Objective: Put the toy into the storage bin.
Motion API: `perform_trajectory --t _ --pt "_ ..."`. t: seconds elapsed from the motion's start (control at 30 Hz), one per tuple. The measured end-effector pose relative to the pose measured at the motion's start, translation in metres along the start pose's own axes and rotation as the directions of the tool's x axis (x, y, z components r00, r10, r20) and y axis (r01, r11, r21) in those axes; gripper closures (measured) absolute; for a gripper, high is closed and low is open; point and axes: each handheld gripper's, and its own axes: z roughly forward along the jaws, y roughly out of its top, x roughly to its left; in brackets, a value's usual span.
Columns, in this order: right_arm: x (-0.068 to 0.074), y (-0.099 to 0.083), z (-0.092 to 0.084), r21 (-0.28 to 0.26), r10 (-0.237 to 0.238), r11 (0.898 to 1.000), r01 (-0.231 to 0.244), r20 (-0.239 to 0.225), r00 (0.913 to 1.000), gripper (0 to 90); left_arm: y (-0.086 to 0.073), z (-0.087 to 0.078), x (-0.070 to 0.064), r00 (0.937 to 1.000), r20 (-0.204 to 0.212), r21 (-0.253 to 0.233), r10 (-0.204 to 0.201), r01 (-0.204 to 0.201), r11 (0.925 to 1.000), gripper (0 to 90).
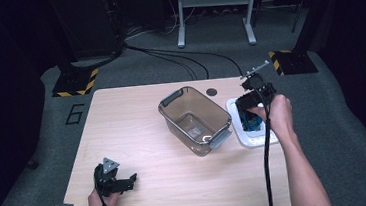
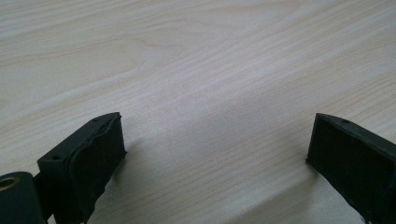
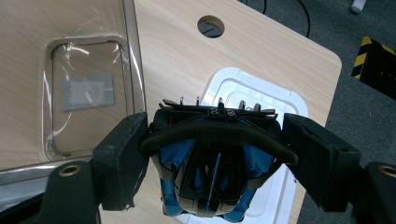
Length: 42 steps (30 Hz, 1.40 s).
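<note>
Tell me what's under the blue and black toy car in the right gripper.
Below the blue and black toy car, clamped by the right gripper, lies a white lid on the table. The lid's middle is hidden by the car.

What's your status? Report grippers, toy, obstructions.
Right gripper shut on blue-black toy above white lid. Left gripper open, on table. Clear container adjacent.
</note>
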Motion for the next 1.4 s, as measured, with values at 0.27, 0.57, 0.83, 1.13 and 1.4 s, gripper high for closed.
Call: perform_trajectory --t 0.27,0.57,0.83,1.13,1.4 --pt "-0.005 0.011 -0.001 -0.009 0.0 1.0 0.0 0.015 0.9999 24.4 0.0 0.0 0.0 1.0 -0.001 -0.002 -0.001 0.001 1.0 3.9" --pt "-0.009 0.021 -0.001 -0.019 0.003 1.0 -0.003 0.02 0.9998 24.4 0.0 0.0 0.0 1.0 -0.001 -0.002 -0.001 0.001 1.0 3.9" --pt "-0.004 0.034 -0.008 -0.032 -0.018 0.999 0.019 0.031 0.9994 24.4 0.0 0.0 0.0 1.0 -0.001 -0.002 -0.001 0.001 1.0 3.9" --pt "0.007 0.052 -0.02 -0.072 -0.046 0.996 0.049 0.037 0.9982 24.4 0.0 0.0 0.0 1.0 -0.001 -0.002 -0.001 0.001 1.0 3.9" --pt "0.019 0.063 -0.029 -0.097 -0.065 0.993 0.067 0.017 0.9977 24.4 0.0 0.0 0.0 1.0 -0.001 -0.002 -0.001 0.001 1.0 3.9"
